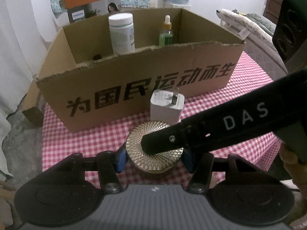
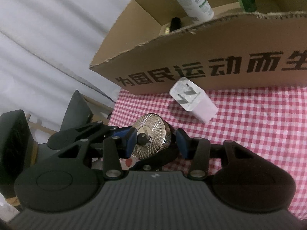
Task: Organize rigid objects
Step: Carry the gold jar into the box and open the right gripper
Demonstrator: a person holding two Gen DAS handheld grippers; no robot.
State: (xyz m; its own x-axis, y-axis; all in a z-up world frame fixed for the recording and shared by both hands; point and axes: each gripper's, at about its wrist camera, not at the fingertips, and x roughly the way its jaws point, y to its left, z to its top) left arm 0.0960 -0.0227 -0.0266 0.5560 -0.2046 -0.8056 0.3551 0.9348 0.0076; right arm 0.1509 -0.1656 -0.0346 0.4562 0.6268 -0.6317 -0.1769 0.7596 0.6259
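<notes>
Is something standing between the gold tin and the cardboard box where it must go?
Yes. The white charger stands upright on the tablecloth directly between the round gold tin and the box's near wall, which must also be cleared.

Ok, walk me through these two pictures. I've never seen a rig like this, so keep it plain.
There is no robot here. A person holds a two-finger gripper in each hand, and each one carries a camera looking along its fingers. One picture comes from the left gripper, the other from the right gripper.

On the red checked cloth are a cardboard box and, in front of it, a white charger plug. Inside the box are a white bottle and a green dropper bottle.

The left gripper's blue pads appear clamped on a round gold case. The right gripper is open, close to the same case. A black bar marked DAS reaches over its lid; what it belongs to is unclear.
</notes>
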